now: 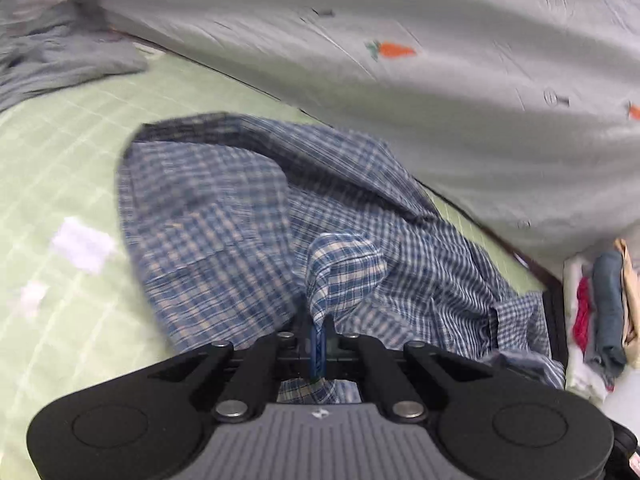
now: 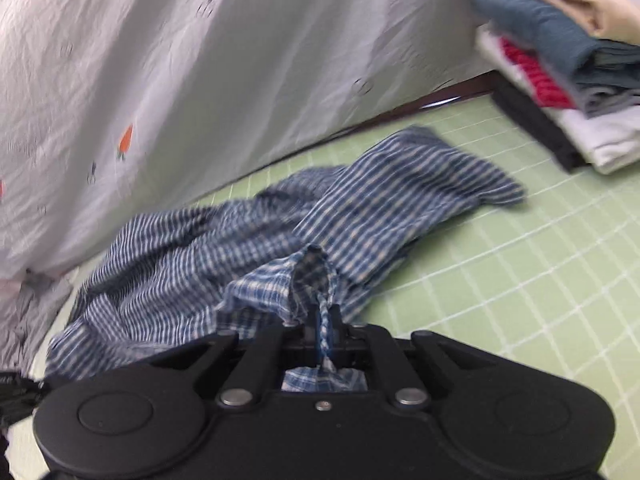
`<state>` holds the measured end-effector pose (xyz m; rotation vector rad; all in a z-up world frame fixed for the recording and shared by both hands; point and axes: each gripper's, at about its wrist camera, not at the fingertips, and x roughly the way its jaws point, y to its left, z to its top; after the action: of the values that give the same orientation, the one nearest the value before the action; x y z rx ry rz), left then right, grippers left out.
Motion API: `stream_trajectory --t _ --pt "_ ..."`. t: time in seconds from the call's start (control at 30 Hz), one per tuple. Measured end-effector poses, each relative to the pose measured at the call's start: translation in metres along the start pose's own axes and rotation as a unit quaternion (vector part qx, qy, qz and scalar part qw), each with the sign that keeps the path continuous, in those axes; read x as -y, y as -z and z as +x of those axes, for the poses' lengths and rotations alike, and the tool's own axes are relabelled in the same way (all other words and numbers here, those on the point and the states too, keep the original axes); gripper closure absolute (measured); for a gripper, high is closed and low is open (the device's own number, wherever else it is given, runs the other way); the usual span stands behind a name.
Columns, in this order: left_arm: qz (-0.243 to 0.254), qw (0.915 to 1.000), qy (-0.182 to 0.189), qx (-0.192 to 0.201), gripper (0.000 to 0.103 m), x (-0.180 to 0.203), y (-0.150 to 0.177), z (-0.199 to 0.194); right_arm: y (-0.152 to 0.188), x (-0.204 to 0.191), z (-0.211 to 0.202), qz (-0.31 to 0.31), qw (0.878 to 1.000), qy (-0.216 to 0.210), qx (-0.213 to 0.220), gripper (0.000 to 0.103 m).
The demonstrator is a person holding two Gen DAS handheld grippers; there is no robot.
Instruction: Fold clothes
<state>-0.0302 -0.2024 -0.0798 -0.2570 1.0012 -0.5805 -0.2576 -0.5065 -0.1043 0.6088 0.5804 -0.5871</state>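
Fabric of a blue plaid shirt [image 1: 224, 216] is what we see pinched in both tools: the left hand-held gripper [image 1: 318, 330] and the right hand-held gripper [image 2: 323, 320] are each pressed together on a bunched fold of it. We find the shirt crumpled on a green grid mat [image 2: 500, 280], just beside a pale carrot-print sheet [image 1: 400, 80], with a stack of folded clothes [image 2: 560, 60] near the mat's far corner.
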Motion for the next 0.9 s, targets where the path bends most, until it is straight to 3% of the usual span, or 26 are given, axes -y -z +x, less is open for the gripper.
stream_trajectory --t 0.13,0.2,0.33,0.47,0.53,0.6,0.63,0.7,0.77,0.9 --pt "-0.021 0.9994 -0.009 0.024 0.102 -0.018 0.026 -0.041 0.008 0.023 -0.040 0.031 0.999 0.007 0.013 0.100" --pt "-0.020 0.9992 -0.019 0.029 0.102 -0.025 0.040 -0.059 0.017 0.033 -0.048 0.034 0.999 0.016 -0.003 0.100" --pt "-0.052 0.9960 -0.072 -0.007 0.101 -0.046 0.077 -0.072 0.038 0.057 -0.052 0.049 0.996 0.044 -0.062 0.100" --pt "-0.081 0.9896 -0.112 -0.039 0.093 -0.061 0.098 -0.071 0.056 0.070 -0.047 0.045 0.990 0.066 -0.117 0.094" --pt "-0.077 0.9894 -0.118 -0.035 0.073 -0.059 0.099 -0.075 0.055 0.068 -0.049 0.029 0.991 0.070 -0.114 0.082" --pt "-0.070 0.9897 -0.122 -0.027 0.058 -0.057 0.096 -0.077 0.052 0.064 -0.051 0.007 0.992 0.071 -0.100 0.036" --pt "-0.069 0.9901 -0.120 -0.022 0.049 -0.056 0.094 -0.078 0.049 0.060 -0.051 -0.006 0.993 0.072 -0.092 0.028" --pt "-0.075 0.9910 -0.110 -0.012 0.042 -0.057 0.090 -0.080 0.045 0.053 -0.050 -0.032 0.994 0.068 -0.078 0.008" --pt "-0.095 0.9912 -0.092 -0.004 0.039 -0.057 0.085 -0.082 0.040 0.047 -0.049 -0.059 0.994 0.063 -0.070 0.000" --pt "-0.171 0.9841 -0.047 0.010 0.035 -0.071 0.078 -0.082 0.038 0.038 -0.042 -0.098 0.991 0.058 -0.071 0.000"
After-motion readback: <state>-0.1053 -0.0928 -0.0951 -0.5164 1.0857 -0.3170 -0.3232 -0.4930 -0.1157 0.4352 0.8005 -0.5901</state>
